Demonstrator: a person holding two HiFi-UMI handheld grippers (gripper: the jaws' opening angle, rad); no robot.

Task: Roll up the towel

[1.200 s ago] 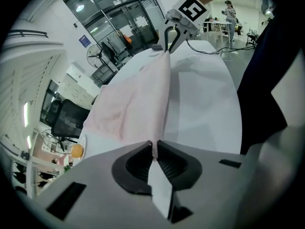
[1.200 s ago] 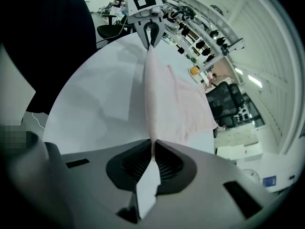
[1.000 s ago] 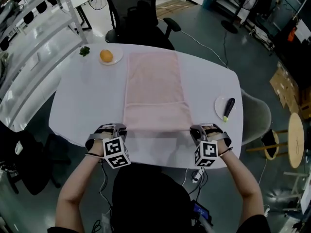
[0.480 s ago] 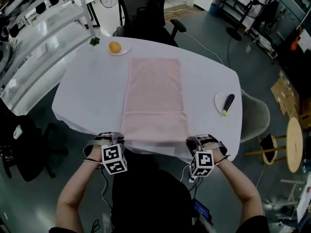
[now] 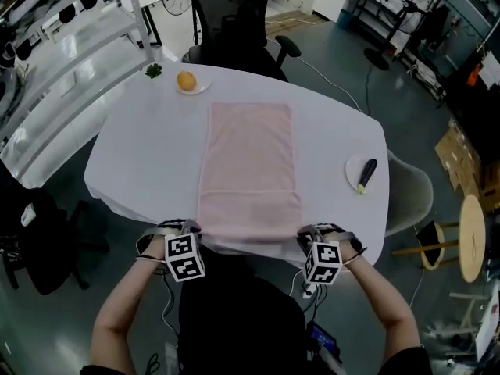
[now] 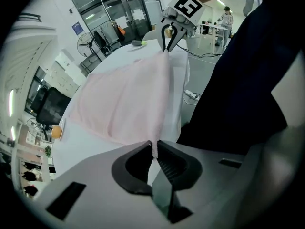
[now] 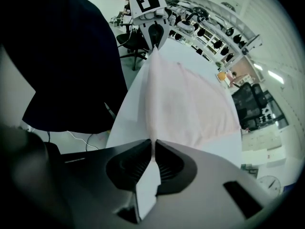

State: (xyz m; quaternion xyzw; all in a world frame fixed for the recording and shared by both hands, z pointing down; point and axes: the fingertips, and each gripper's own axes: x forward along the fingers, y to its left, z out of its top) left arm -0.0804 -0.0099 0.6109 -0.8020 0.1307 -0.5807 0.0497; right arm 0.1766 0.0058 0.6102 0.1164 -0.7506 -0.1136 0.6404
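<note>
Left gripper (image 5: 190,226) and right gripper (image 5: 307,233) each clamp a near corner of the pink towel (image 5: 250,170), spread flat lengthwise down the middle of the white table (image 5: 141,155), near edge at the rim.

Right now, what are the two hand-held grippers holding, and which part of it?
The pink towel. The left hand-held gripper pinches its near left corner, the right hand-held gripper its near right corner.

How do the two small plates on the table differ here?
The far plate holds a round orange fruit; the right plate holds a long dark vegetable with a green tip. The far plate lies past the far left corner of the towel; the right plate lies off its right edge. Both are small, white and clear of the towel.
</note>
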